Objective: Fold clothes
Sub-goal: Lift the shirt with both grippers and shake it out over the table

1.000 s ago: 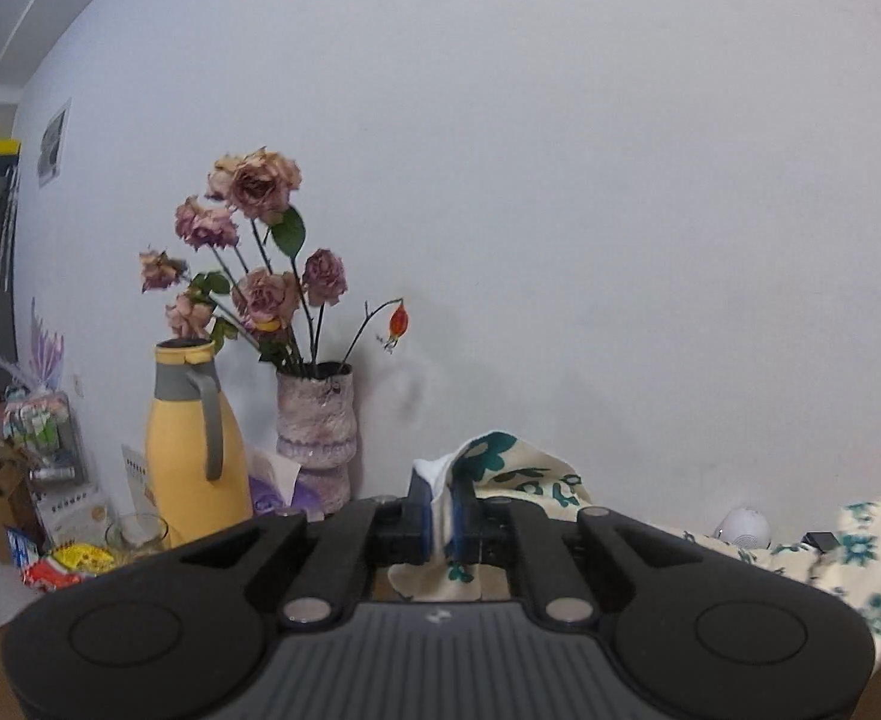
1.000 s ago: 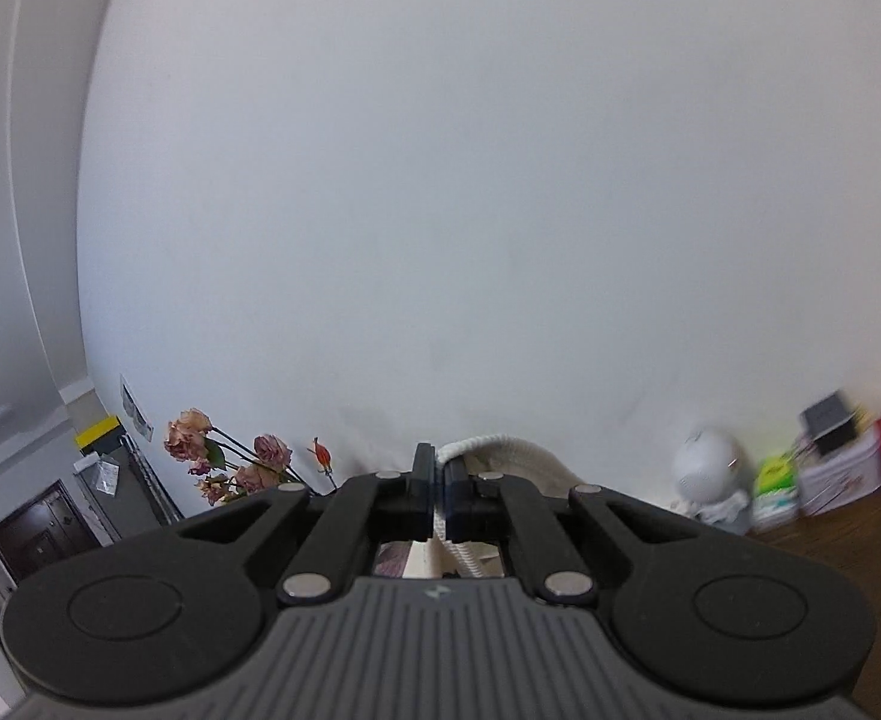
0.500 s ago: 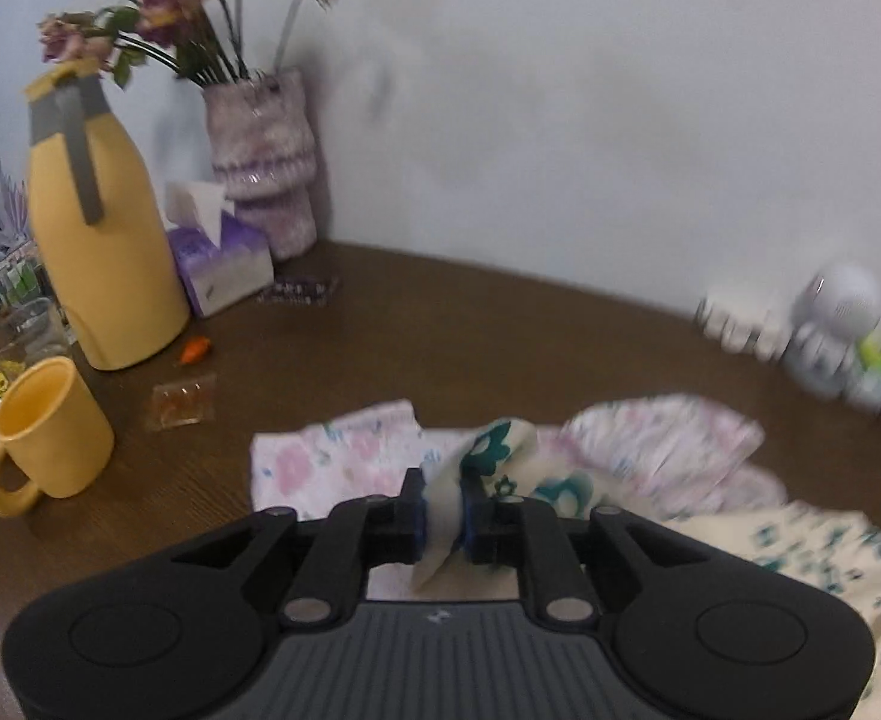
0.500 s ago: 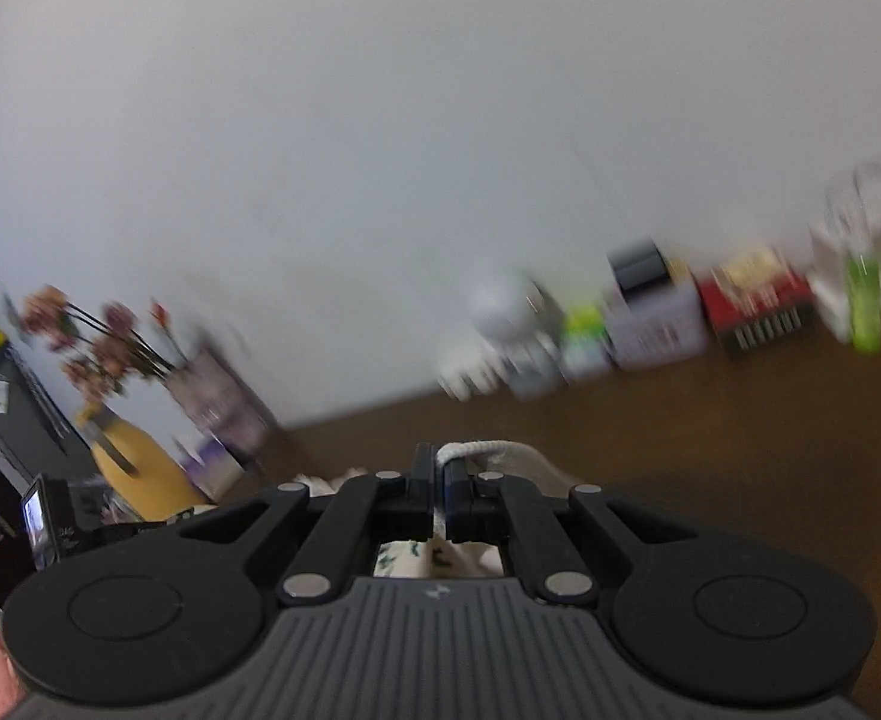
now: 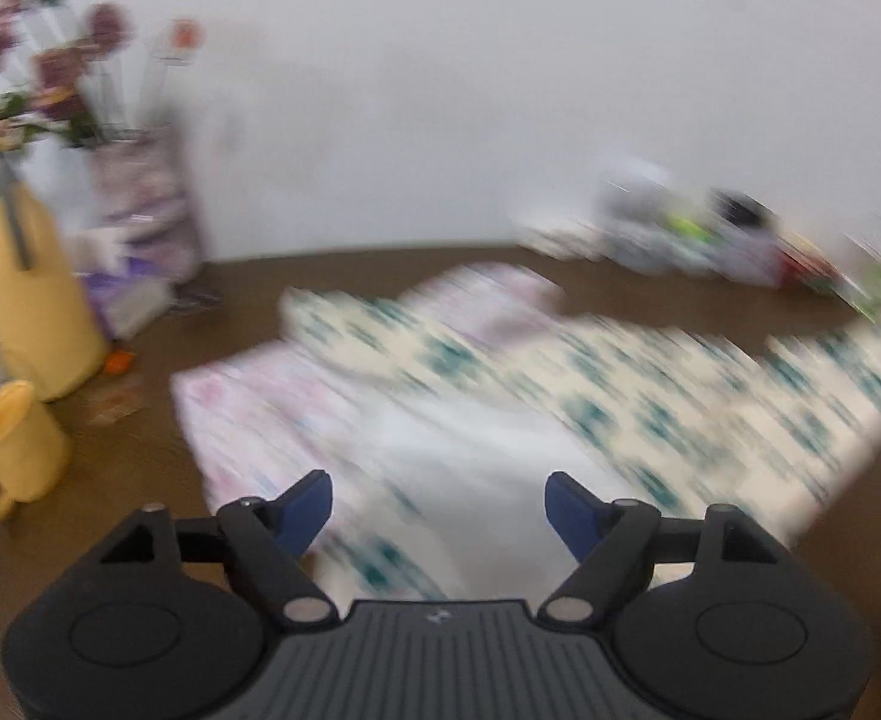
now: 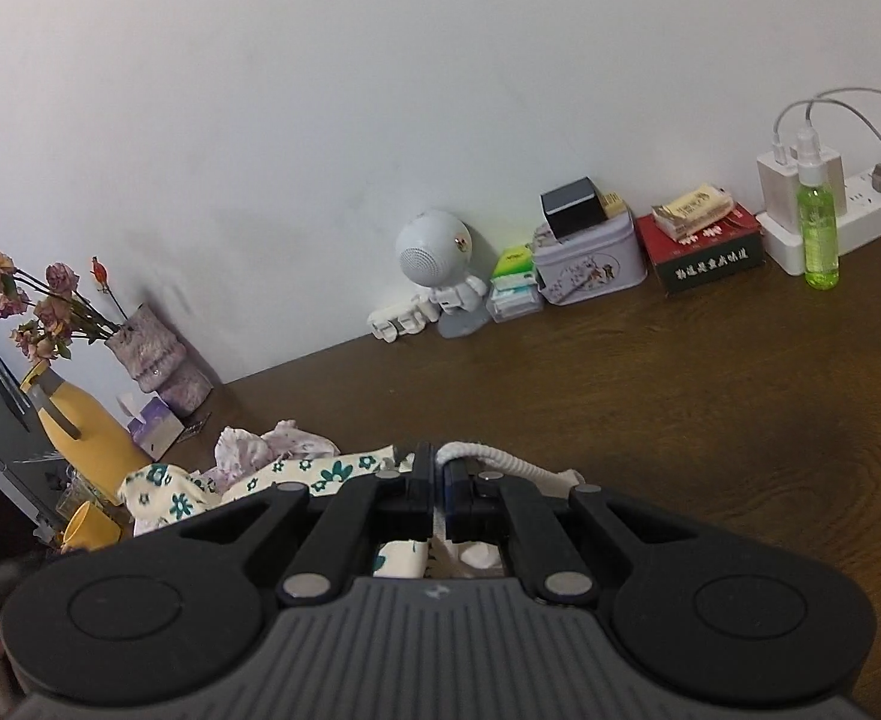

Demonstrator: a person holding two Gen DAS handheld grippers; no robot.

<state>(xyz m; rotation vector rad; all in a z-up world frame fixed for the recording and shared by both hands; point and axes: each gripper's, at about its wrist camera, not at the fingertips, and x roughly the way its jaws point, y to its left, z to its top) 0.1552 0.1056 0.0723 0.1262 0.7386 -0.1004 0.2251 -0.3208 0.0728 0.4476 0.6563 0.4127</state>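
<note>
Progress: early. The teal-flowered garment (image 5: pixel 650 378) lies spread on the desk (image 5: pixel 248 300) ahead of the left claw (image 5: pixel 437 501), draped partly over a pink-flowered garment (image 5: pixel 242 402). No finished fold can be made out; the left view is badly blurred. Judged remaining: squaring the cloth, making the folds, then the pink piece.

Left claw: jaws opening, wide apart, with cloth lying below and ahead of them but nothing pressed by either blue pad (image 5: pixel 305 507).

Right claw (image 6: pixel 438 483): clamped tight on the garment's corded edge; the white cord (image 6: pixel 488 457) arches out just right of the fingertips, and flowered cloth trails off to the left.

Beyond the left claw, to its left: yellow mug (image 5: pixel 11 450), yellow jug (image 5: pixel 26 300), vase (image 5: pixel 146 204).

Change from 1 second earlier: both views then faced mostly bare wall, with the left claw pinching the cloth aloft. Now both look down on the desk, the left has let go, and the garment lies flat. The right grip is unchanged.
</note>
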